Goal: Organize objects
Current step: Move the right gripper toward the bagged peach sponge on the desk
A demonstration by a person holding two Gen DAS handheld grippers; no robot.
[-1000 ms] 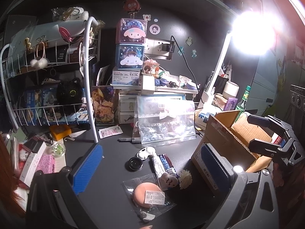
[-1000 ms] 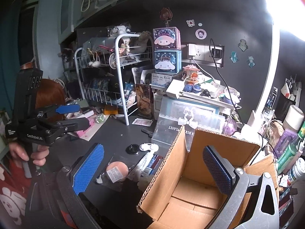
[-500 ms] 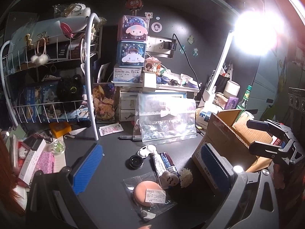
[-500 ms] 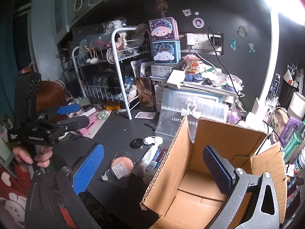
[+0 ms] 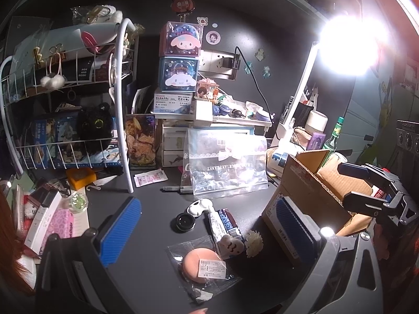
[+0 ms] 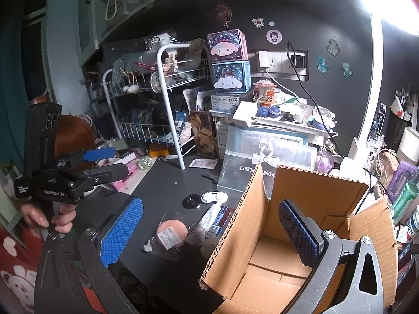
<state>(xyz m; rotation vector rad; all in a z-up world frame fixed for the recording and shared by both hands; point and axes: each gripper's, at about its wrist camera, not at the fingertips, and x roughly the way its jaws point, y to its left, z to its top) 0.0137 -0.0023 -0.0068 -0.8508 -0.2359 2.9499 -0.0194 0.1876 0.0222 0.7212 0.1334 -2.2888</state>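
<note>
An open cardboard box stands on the dark desk at the right; it also shows in the left wrist view. Left of it lie a bagged peach powder puff, a white tube, a small white plush, a black round lid and a white case. My left gripper is open and empty above these items; it also shows in the right wrist view. My right gripper is open and empty over the box's left wall.
A white wire rack full of goods stands at the back left. Stacked character boxes, small drawers and a clear zip bag fill the back. A bright desk lamp and bottles stand at the right. Pink packets lie at the left.
Both grippers have shifted slightly; the right view has moved closer over the box. Nothing was taken hold of or let go.
</note>
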